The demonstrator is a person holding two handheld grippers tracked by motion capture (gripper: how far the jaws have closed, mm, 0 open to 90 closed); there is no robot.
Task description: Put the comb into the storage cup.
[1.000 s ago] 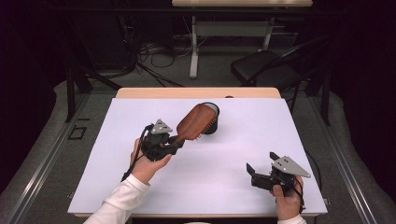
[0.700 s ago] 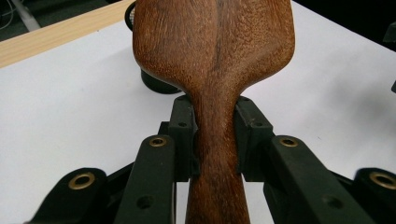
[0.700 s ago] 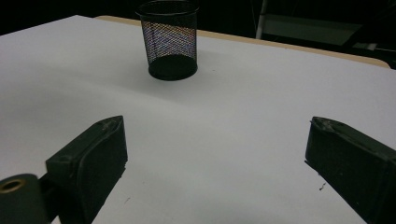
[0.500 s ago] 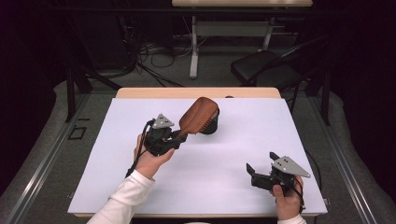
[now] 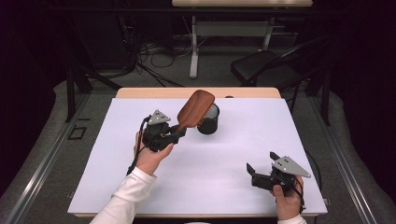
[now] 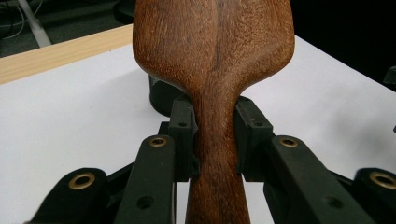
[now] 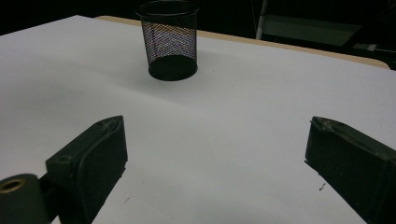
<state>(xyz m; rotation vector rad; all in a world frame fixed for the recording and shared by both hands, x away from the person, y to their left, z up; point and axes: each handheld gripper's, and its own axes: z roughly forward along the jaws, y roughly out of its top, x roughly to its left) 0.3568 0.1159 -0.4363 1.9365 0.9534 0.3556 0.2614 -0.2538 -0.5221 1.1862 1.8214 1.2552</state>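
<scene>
L gripper clamps wooden brush handle above mesh cup; R gripper view shows own jaws wide apart, nothing between.

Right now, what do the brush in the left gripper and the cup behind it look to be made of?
Brush: reddish-brown wood by the look, with visible grain and a smooth, dull sheen; the left gripper clamps its narrow neck.
Cup: black wire mesh, probably metal; you can see through the wall, and the base ring looks solid. It appears empty.
</scene>
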